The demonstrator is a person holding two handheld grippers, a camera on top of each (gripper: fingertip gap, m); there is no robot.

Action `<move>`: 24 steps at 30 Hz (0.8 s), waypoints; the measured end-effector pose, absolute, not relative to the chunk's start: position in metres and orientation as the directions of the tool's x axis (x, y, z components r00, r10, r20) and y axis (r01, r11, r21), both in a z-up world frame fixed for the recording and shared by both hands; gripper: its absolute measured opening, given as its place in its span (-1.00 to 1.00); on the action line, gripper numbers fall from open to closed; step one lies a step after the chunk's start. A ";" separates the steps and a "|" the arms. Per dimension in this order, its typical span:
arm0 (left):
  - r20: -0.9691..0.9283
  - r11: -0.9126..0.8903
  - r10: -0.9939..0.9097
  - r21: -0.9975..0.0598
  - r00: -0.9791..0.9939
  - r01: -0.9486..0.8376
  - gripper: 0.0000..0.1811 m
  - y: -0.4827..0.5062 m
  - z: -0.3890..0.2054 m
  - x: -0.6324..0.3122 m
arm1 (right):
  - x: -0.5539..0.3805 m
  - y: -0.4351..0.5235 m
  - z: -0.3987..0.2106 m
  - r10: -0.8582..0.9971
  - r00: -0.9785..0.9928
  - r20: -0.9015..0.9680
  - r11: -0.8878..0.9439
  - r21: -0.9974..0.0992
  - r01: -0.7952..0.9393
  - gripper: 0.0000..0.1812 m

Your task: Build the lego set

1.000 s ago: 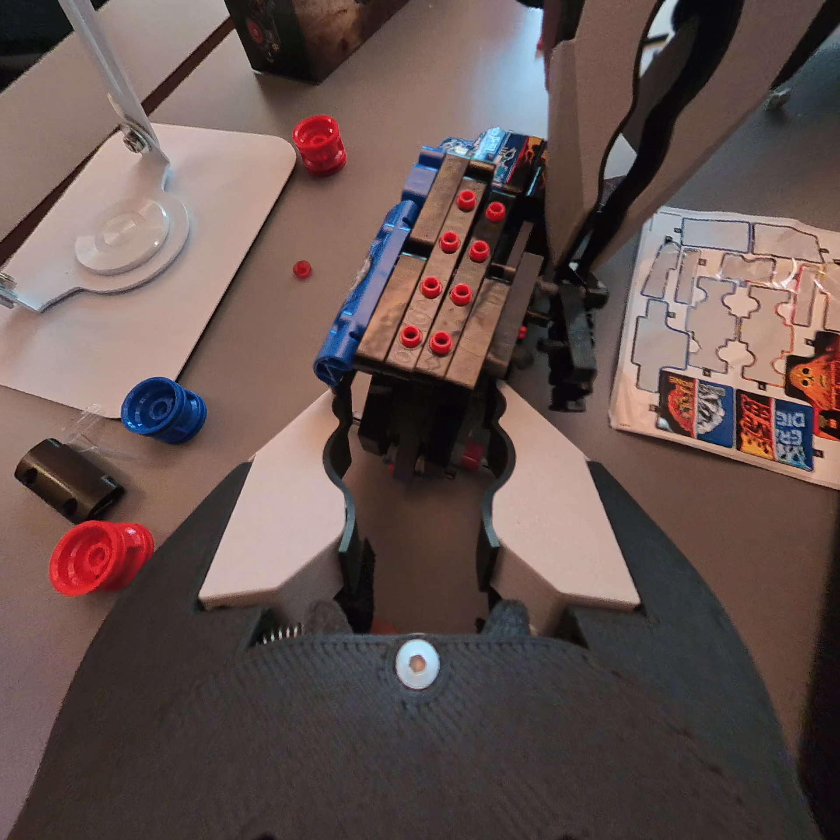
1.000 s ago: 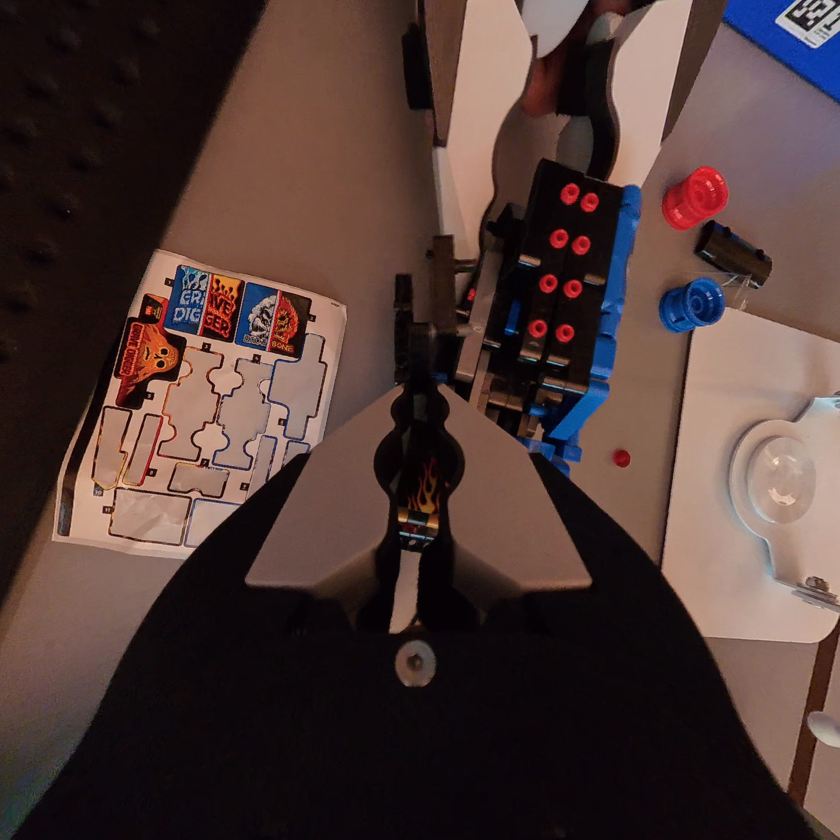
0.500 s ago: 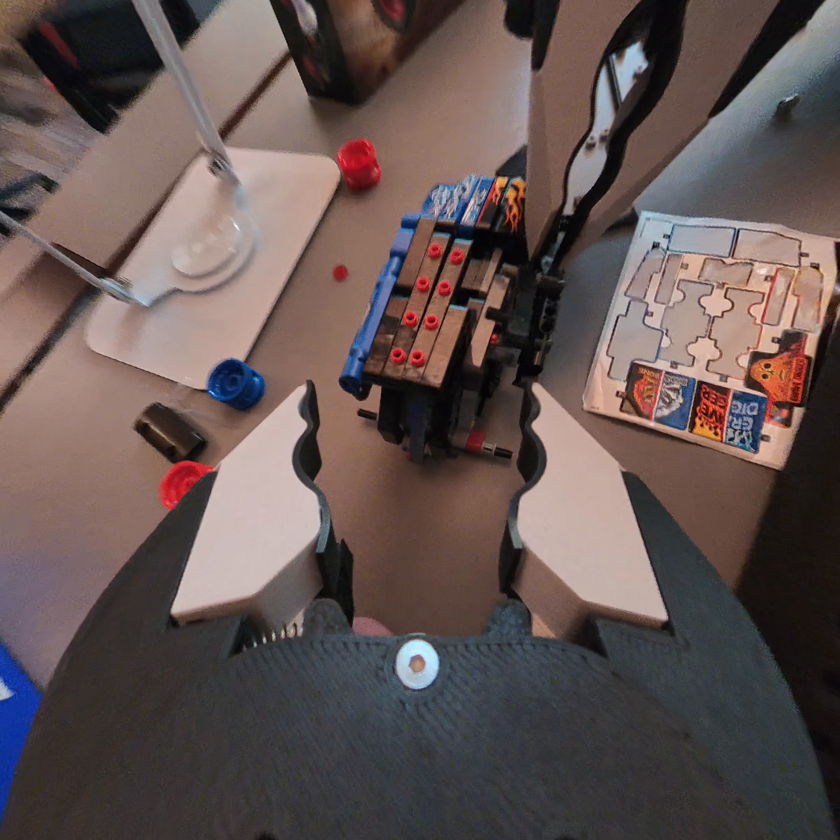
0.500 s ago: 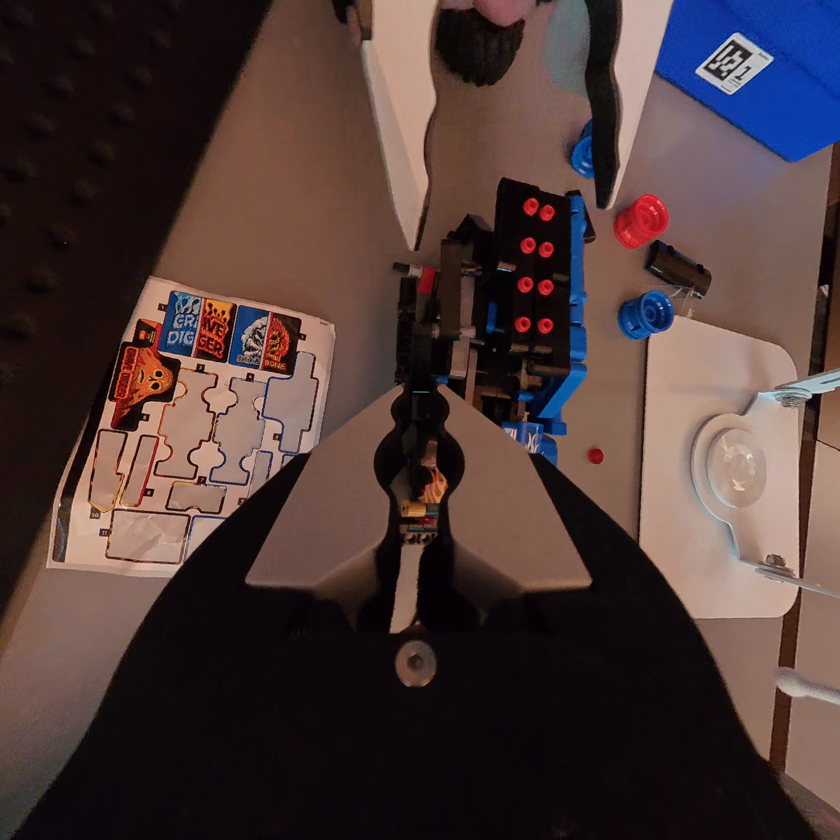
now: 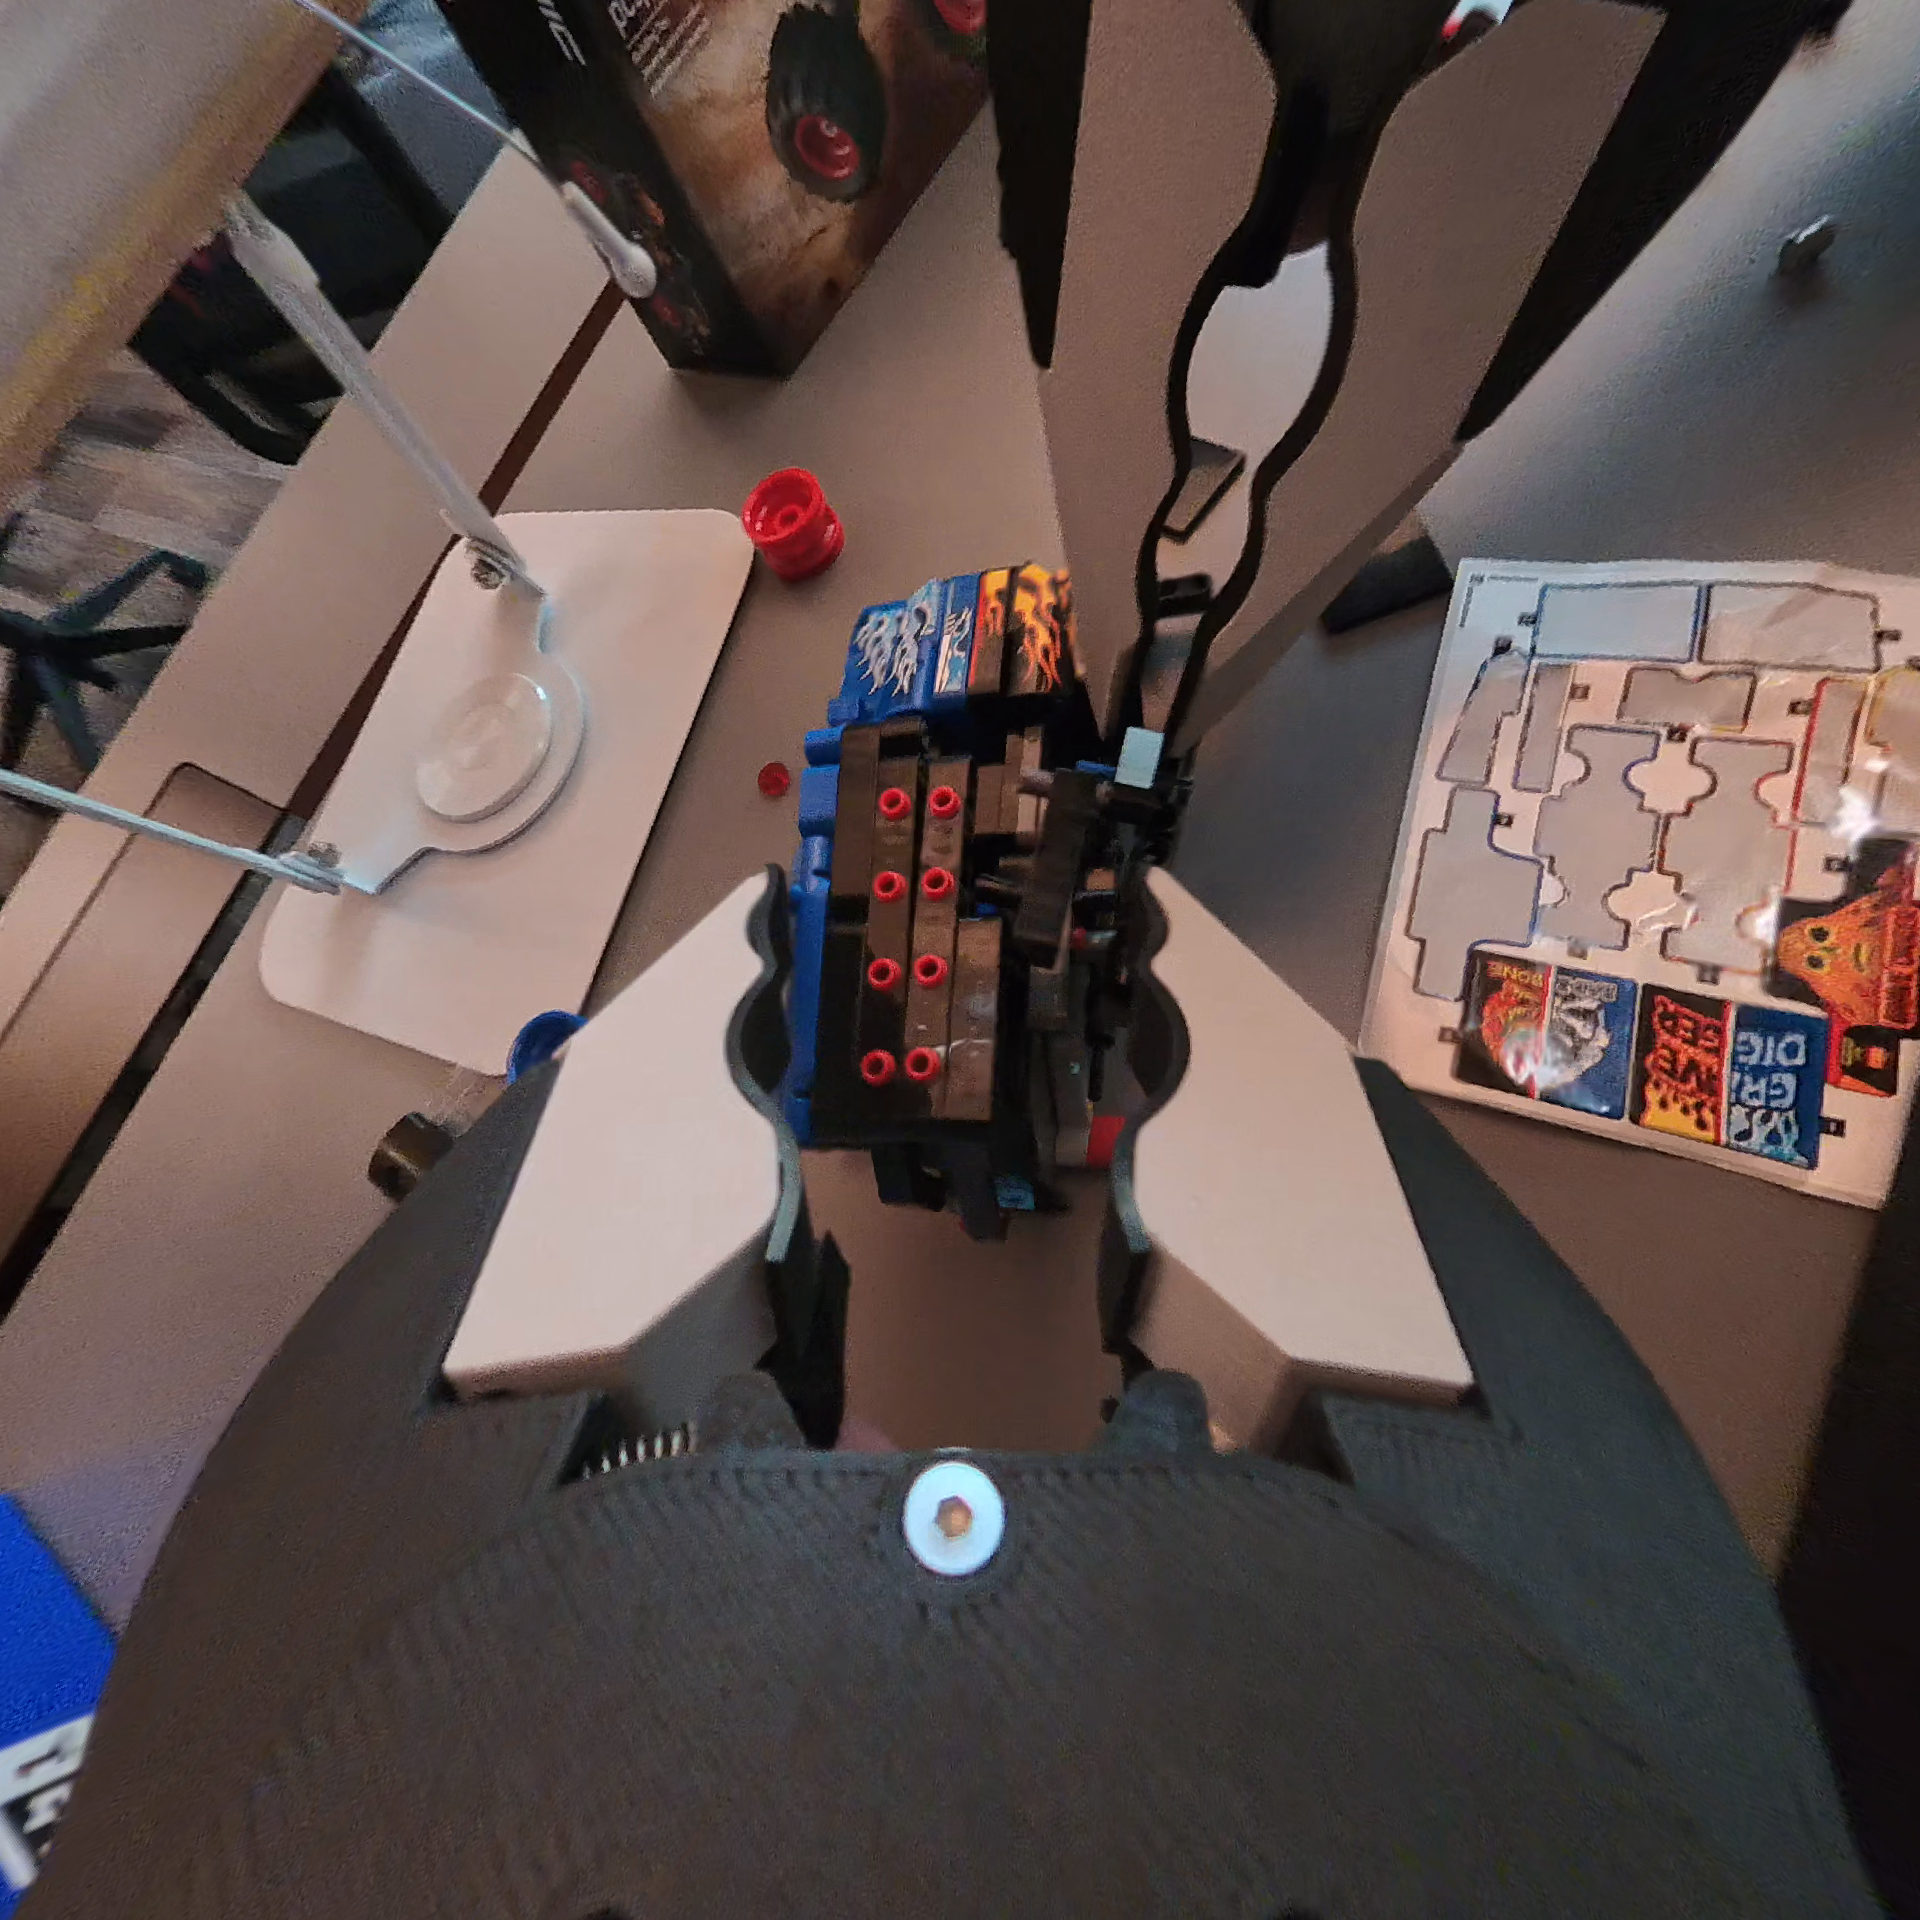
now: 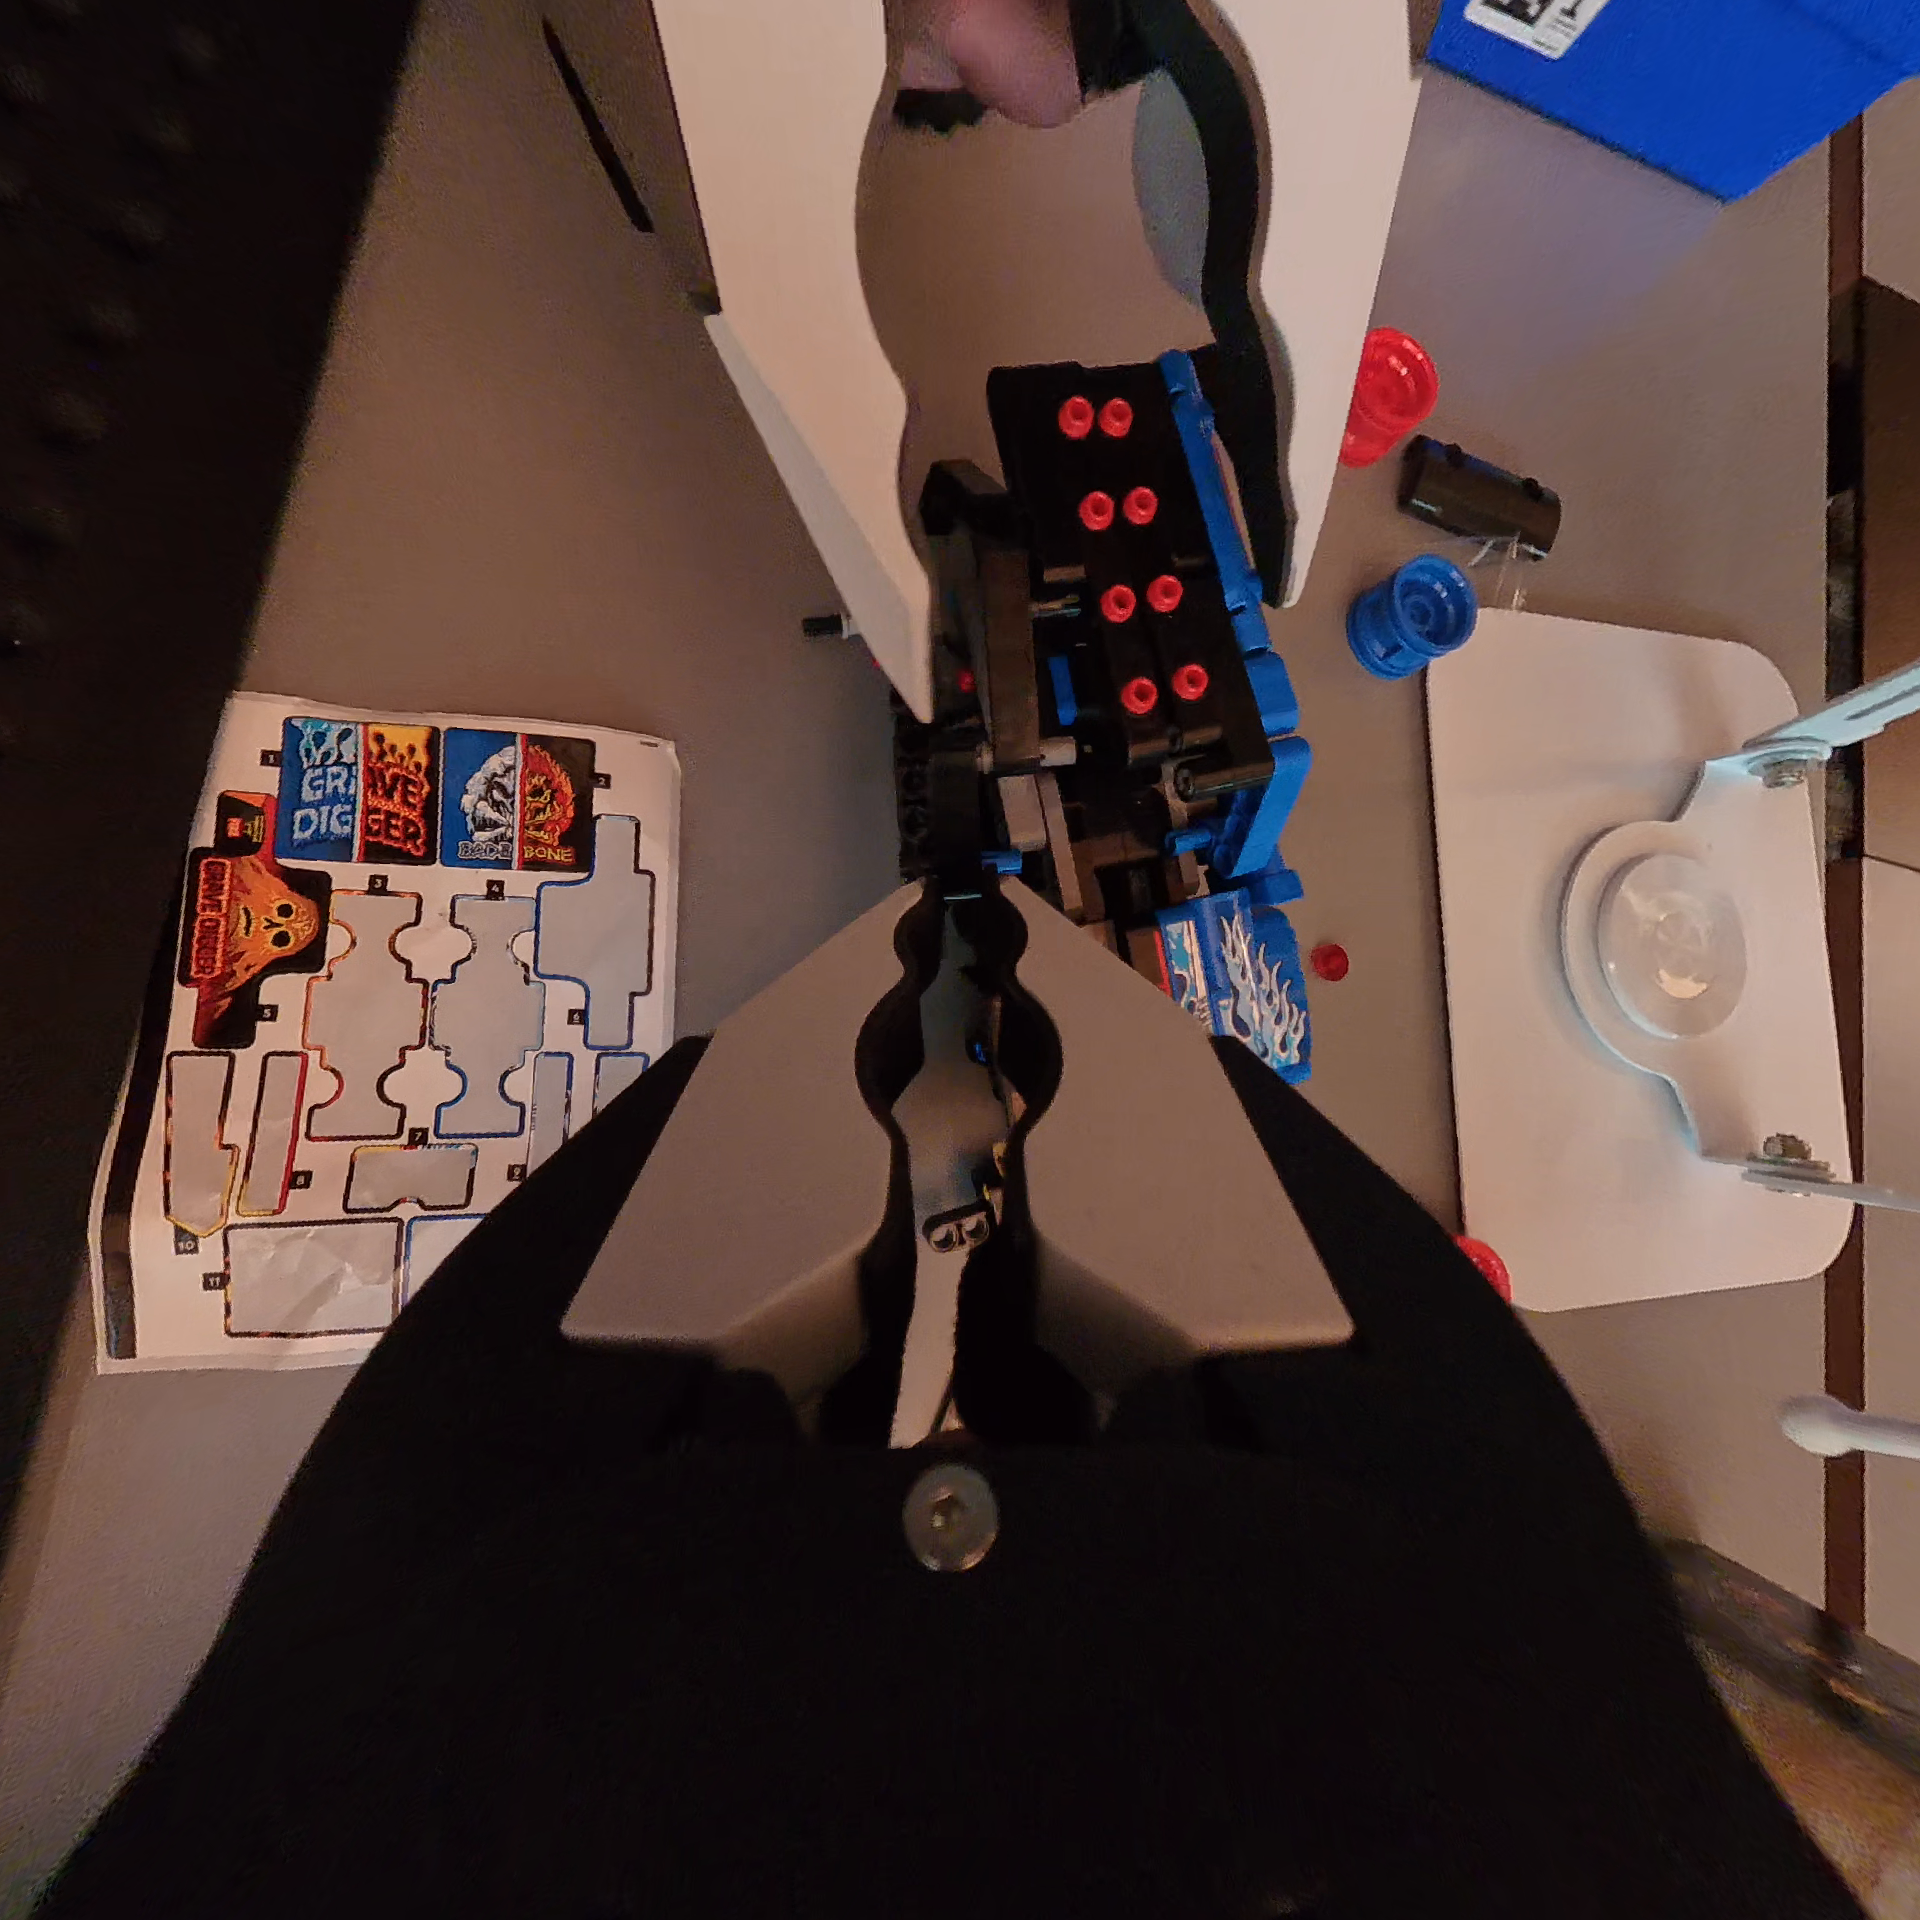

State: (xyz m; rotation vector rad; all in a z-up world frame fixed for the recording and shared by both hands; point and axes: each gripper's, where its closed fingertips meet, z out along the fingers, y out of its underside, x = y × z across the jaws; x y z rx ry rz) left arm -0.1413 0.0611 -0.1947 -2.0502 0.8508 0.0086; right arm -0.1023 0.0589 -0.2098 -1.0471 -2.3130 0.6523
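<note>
The black and blue lego model [image 5: 914, 935], with red studs on top and flame stickers at its far end, stands on the grey table. My left gripper [image 5: 961, 894] straddles its near end, both fingers pressed against its sides. From the right wrist view, the model [image 6: 1132, 603] sits between the left gripper's white fingers [image 6: 831, 416]. My right gripper [image 6: 961, 894] is shut on a thin black lego piece [image 6: 951, 810] at the model's side. It comes down from above in the left wrist view [image 5: 1153, 748].
A sticker sheet [image 5: 1662, 831] lies beside the model. A red wheel hub [image 5: 792, 520], a small red pin [image 5: 772, 777], a blue hub [image 6: 1413, 613], another red hub [image 6: 1387, 395] and a black part [image 6: 1481, 499] lie around. A white stand base [image 5: 499, 810], the set box [image 5: 748, 156] and a blue box [image 6: 1683, 83] border the area. One gripper's finger ends stand about 5 cm off the other's. About 12 cm separates my left fingertips from the blue hub [image 6: 1413, 613].
My left gripper let go of the model and drew back open, then came forward and closed on its sides again. My right gripper stayed shut on the black piece.
</note>
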 end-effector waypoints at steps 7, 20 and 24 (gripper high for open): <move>-0.472 -0.273 -0.508 -0.705 0.720 -0.655 -0.57 0.071 -0.190 -0.142 | -0.105 0.070 -0.213 0.827 -0.527 0.197 0.519 -0.626 0.582 -0.94; -0.638 -0.172 -0.423 -0.641 0.643 -0.749 -0.81 0.077 -0.186 -0.143 | -0.100 0.083 -0.203 0.843 -0.505 0.186 0.491 -0.649 0.581 -0.79; -0.690 -0.148 -0.397 -0.603 0.605 -0.784 -0.81 0.078 -0.187 -0.142 | -0.106 0.083 -0.209 0.834 -0.496 0.243 0.525 -0.628 0.575 -0.75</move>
